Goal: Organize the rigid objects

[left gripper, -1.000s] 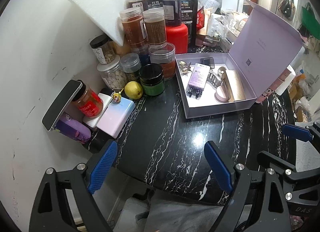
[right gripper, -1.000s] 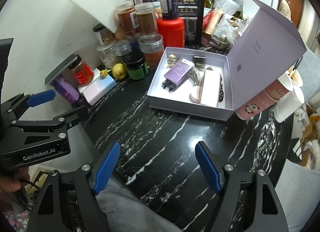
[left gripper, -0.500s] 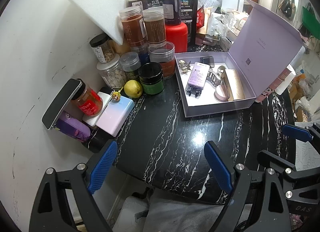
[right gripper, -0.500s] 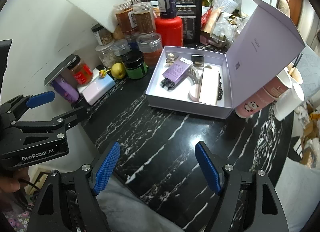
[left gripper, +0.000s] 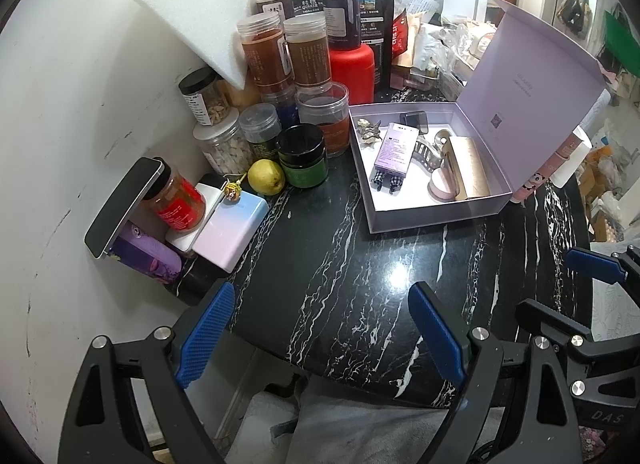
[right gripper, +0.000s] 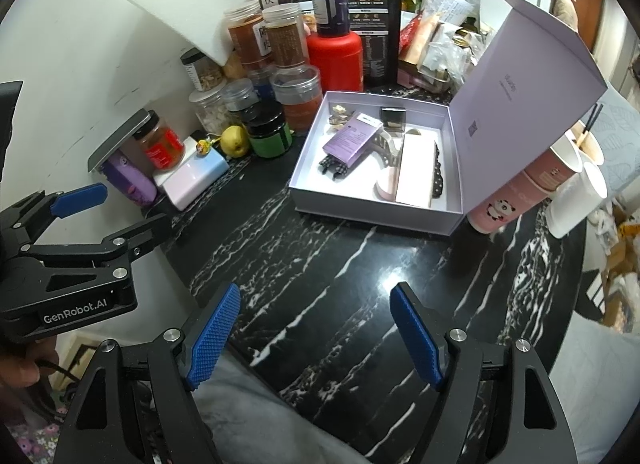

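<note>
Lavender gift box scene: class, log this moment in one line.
left tool open | right tool open | lavender gift box lid up | nothing held

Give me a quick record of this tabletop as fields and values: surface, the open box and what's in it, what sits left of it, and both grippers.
surface: black marble table, white veins
box: lavender gift box, lid open and upright
box contents: purple carton, gold case, hair claw, small black item
left of box: green jar, yellow fruit, stacked spice jars, red bottle
right of box: pink panda cup
left gripper: jaws open, empty, over near table edge
right gripper: jaws open, empty
</note>
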A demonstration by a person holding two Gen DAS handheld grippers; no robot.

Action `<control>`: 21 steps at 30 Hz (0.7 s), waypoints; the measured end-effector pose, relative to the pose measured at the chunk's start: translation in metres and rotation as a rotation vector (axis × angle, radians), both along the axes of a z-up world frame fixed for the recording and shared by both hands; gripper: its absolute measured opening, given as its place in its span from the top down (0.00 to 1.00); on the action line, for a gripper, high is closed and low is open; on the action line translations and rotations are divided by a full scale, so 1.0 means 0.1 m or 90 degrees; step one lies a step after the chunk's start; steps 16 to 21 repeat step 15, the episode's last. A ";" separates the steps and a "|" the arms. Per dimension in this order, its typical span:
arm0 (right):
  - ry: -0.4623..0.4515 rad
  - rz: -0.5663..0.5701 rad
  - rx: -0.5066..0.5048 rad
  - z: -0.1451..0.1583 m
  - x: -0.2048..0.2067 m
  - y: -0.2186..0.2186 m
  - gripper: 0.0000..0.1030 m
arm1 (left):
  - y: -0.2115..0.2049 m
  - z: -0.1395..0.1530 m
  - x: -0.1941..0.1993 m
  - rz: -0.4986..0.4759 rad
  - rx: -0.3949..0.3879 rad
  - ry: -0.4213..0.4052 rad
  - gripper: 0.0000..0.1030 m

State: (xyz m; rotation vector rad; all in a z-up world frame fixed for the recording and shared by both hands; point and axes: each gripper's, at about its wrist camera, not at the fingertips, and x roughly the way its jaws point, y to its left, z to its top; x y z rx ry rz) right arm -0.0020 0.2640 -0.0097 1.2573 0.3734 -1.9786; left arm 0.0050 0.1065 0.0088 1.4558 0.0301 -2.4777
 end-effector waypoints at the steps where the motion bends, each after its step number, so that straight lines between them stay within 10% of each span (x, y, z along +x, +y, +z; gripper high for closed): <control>1: 0.000 0.000 0.000 0.00 0.00 0.00 0.24 | 0.00 0.00 0.00 0.000 0.000 -0.001 0.13; 21: -0.010 -0.012 0.005 -0.03 -0.03 0.01 0.24 | 0.01 -0.07 -0.07 -0.012 0.010 -0.014 0.13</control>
